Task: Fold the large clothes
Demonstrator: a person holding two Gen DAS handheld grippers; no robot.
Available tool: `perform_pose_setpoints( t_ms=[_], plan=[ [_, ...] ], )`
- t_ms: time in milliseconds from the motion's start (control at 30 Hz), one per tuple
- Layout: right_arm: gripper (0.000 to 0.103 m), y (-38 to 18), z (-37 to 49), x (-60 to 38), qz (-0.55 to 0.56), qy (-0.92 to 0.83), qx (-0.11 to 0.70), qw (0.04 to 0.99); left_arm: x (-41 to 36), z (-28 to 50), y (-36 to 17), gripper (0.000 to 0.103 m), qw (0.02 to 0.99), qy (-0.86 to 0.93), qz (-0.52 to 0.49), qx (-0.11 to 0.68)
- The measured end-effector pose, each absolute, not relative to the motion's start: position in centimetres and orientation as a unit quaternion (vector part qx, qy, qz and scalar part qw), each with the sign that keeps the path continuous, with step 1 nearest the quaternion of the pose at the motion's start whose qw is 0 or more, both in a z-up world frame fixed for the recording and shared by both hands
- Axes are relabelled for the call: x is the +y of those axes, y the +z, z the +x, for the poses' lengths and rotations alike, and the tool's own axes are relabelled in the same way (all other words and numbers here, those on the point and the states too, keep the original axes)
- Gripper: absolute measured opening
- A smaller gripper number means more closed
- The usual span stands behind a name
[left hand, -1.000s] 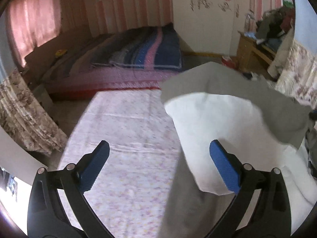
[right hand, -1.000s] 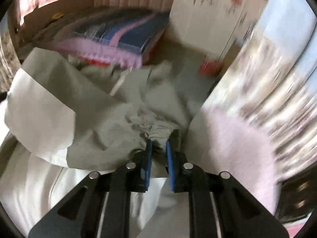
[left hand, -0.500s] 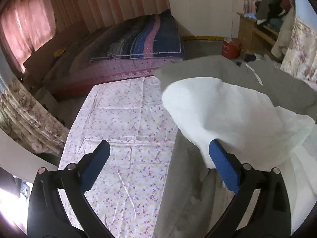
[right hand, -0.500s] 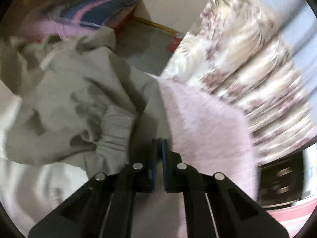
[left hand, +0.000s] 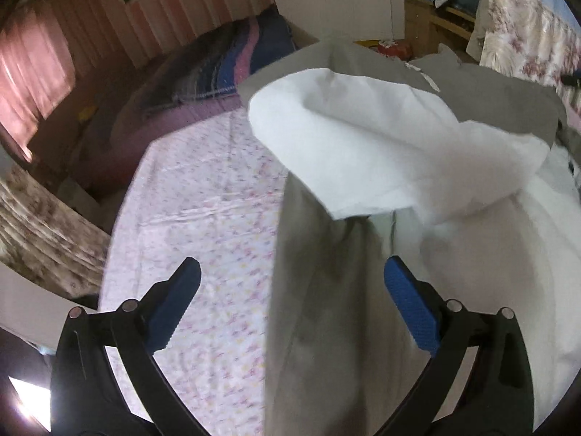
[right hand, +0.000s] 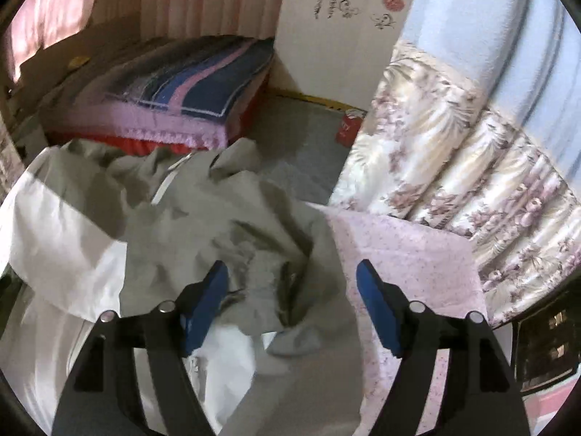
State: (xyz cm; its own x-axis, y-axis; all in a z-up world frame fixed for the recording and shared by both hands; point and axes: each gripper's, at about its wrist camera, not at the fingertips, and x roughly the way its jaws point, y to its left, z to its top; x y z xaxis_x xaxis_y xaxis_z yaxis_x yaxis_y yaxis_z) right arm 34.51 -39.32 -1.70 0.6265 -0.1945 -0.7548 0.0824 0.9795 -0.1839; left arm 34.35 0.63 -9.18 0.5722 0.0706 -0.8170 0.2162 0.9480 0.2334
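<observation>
A large grey garment [left hand: 326,309] with a white lining [left hand: 363,138] lies crumpled on the table's pink flowered cloth [left hand: 203,218]. My left gripper [left hand: 292,267] hovers open over the garment's left edge, its blue pads touching nothing. In the right wrist view the same grey garment [right hand: 218,225] is bunched up, and its white lining [right hand: 54,236] is turned out at the left. My right gripper [right hand: 290,268] hangs just above the gathered grey folds. Its jaws are opening, and the cloth shows between the pads without being pressed.
A bed with a striped blue and pink blanket [right hand: 189,83] stands beyond the table. Flowered curtains [right hand: 454,167] hang close on the right, with a red can [right hand: 348,129] on the floor near them. A wooden dresser [left hand: 428,18] piled with clothes is at the far right.
My right gripper was shut on a gathered grey cuff, then let it go and opened wide. My left gripper sank closer to the garment and rolled a little.
</observation>
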Motion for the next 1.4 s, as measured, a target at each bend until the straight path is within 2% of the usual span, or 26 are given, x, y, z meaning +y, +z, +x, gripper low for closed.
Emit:
perform_pose_setpoints(
  t_ms=[133,167,200,233,267,300,333,367,500,767,867,933,1000,1033,1067,1100,1133,1167,1233,1333,1400],
  plan=[
    [0.074,-3.9,36.4,-38.9,-0.019,-0.032,0.471,0.882,-0.6,35.7,-11.0,0.100,0.860,-0.036,0.187,0.474],
    [0.074,-5.2,36.9,-38.3,-0.024,-0.029,0.484,0.874,-0.7,36.4,-11.7,0.094,0.858,-0.020,0.196,0.474],
    [0.074,-6.0,37.3,-37.8,-0.029,-0.030,0.494,0.868,-0.5,37.1,-12.4,0.073,0.857,-0.006,0.202,0.475],
    [0.073,-6.9,37.6,-37.4,-0.033,-0.029,0.504,0.863,-0.2,37.6,-12.8,0.062,0.853,-0.002,0.198,0.482],
    [0.067,-7.7,37.8,-37.0,-0.036,-0.028,0.511,0.858,0.9,38.2,-13.3,0.045,0.850,-0.016,0.163,0.501],
    [0.056,-8.1,37.8,-36.6,-0.037,-0.026,0.516,0.856,1.9,38.4,-13.1,0.022,0.852,-0.030,0.129,0.507],
    [0.023,-8.7,37.8,-36.1,-0.031,-0.006,0.526,0.850,3.4,38.5,-12.9,0.015,0.851,-0.023,0.101,0.515],
    [0.008,-8.8,37.8,-35.7,-0.024,0.008,0.529,0.848,4.3,38.4,-12.7,0.015,0.854,-0.020,0.088,0.513],
    [0.007,-8.5,36.7,-33.0,-0.063,0.015,0.510,0.858,8.1,37.4,-11.9,0.013,0.861,-0.021,0.016,0.508],
    [0.006,-10.4,35.5,-33.6,-0.200,-0.068,0.499,0.841,10.1,34.6,-12.1,0.013,0.861,-0.016,0.001,0.509],
    [0.008,-10.8,35.9,-35.4,-0.201,-0.089,0.504,0.835,8.9,34.5,-11.6,0.013,0.868,-0.011,0.019,0.496],
    [0.010,-10.4,35.9,-35.6,-0.194,-0.079,0.510,0.834,8.6,34.4,-11.0,0.014,0.874,-0.007,0.024,0.486],
    [0.012,-9.0,35.4,-35.8,-0.155,-0.034,0.511,0.845,8.1,34.4,-10.2,0.022,0.879,-0.006,0.027,0.476],
    [0.021,-7.3,34.5,-36.7,-0.112,-0.014,0.503,0.857,8.0,34.2,-9.8,0.028,0.882,-0.005,0.027,0.470],
    [0.038,-6.0,33.8,-37.4,-0.088,-0.007,0.490,0.867,7.8,33.9,-9.0,0.050,0.888,-0.001,0.031,0.459],
    [0.048,-4.9,33.1,-37.7,-0.074,-0.004,0.477,0.876,7.7,33.5,-8.3,0.073,0.894,0.005,0.036,0.447],
    [0.060,-3.3,31.8,-38.3,-0.064,-0.006,0.457,0.887,7.7,33.2,-7.8,0.081,0.898,0.012,0.039,0.437],
    [0.062,-2.3,30.7,-38.7,-0.064,-0.009,0.444,0.894,7.6,32.8,-6.9,0.089,0.905,0.019,0.042,0.423],
    [0.062,-0.9,29.1,-39.5,-0.075,-0.017,0.432,0.898,7.0,32.2,-5.7,0.091,0.911,0.016,0.041,0.411],
    [0.062,-0.6,26.4,-40.3,-0.089,-0.034,0.432,0.897,6.0,31.5,-4.3,0.100,0.916,0.015,0.035,0.399],
    [0.062,-0.9,25.0,-40.4,-0.094,-0.034,0.437,0.894,5.2,30.9,-3.7,0.100,0.919,0.012,0.033,0.392]
  ],
)
